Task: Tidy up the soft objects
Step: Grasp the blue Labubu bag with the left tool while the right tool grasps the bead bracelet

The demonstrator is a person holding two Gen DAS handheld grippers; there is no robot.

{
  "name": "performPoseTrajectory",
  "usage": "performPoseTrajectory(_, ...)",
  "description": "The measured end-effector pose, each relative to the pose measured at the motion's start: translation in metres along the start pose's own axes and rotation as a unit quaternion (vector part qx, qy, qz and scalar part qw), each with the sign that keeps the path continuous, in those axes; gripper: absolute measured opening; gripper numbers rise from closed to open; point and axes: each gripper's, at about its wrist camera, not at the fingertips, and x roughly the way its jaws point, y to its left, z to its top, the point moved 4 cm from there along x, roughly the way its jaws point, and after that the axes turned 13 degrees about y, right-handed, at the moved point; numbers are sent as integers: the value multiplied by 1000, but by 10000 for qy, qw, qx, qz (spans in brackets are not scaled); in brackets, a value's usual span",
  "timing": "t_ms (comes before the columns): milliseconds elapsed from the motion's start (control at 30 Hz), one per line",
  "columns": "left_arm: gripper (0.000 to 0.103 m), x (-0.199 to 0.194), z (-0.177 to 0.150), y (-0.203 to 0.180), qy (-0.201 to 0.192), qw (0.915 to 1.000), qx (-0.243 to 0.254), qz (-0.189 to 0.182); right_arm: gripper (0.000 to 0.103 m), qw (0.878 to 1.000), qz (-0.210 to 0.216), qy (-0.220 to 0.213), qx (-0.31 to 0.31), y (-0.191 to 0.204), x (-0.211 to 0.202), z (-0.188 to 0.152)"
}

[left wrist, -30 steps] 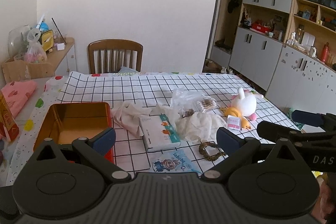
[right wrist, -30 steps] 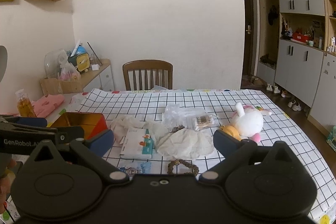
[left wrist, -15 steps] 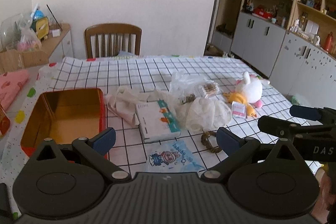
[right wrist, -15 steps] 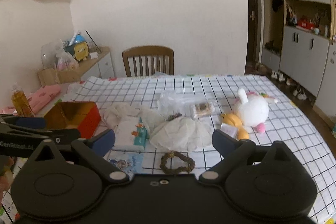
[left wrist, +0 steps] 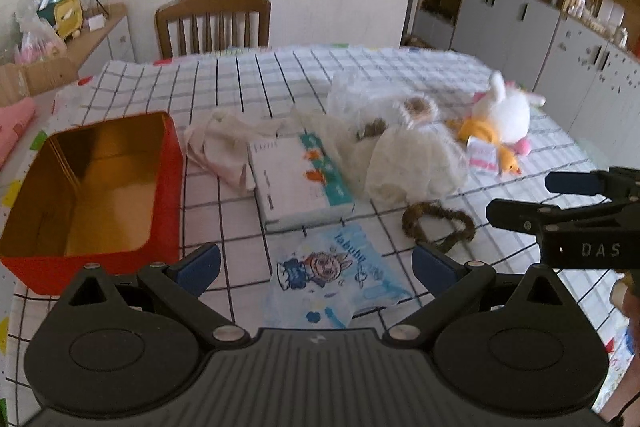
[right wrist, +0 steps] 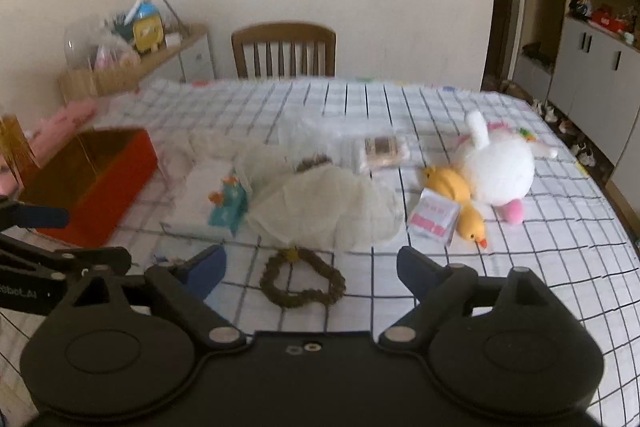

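Observation:
An open red tin (left wrist: 96, 187) with a gold inside stands at the left of the checked table; it also shows in the right wrist view (right wrist: 92, 183). A crumpled white cloth (left wrist: 412, 163) lies mid-table, also seen in the right wrist view (right wrist: 324, 203). A pale cloth (left wrist: 224, 147) lies beside the tin. A white plush (right wrist: 500, 171) and a yellow duck plush (right wrist: 456, 199) lie at the right. A brown hair tie (right wrist: 302, 281) lies just ahead of my open, empty right gripper (right wrist: 310, 269). My left gripper (left wrist: 316, 263) is open and empty above a blue tissue packet (left wrist: 336, 279).
A white and teal tissue pack (left wrist: 298, 183) lies mid-table. A clear bag with cotton swabs (right wrist: 380, 149) lies behind the cloth. A small pink-and-white packet (right wrist: 434, 217) leans on the duck. A wooden chair (left wrist: 212, 23) stands at the far side. Cabinets (left wrist: 540, 19) line the right.
Both grippers have moved forward and lower toward the table; the objects look bigger. Both stay open. Nothing on the table has moved.

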Motion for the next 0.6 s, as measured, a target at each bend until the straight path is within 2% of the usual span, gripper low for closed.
performPoseTrajectory(100, 103, 15, -1, -2, 136, 9999, 75, 8, 87, 9998, 15, 206, -45, -7, 17, -1)
performPoseTrajectory(300, 103, 53, -10, -4, 702, 9969, 335, -70, 85, 9983, 72, 585, -26, -20, 47, 2)
performPoseTrajectory(500, 103, 75, -9, 0, 958, 9951, 200, -118, 81, 9964, 101, 834, -97, -26, 73, 6)
performPoseTrajectory(600, 103, 81, -10, 0, 1029, 9942, 287, -140, 78, 9950, 159, 975, -140, -25, 83, 6)
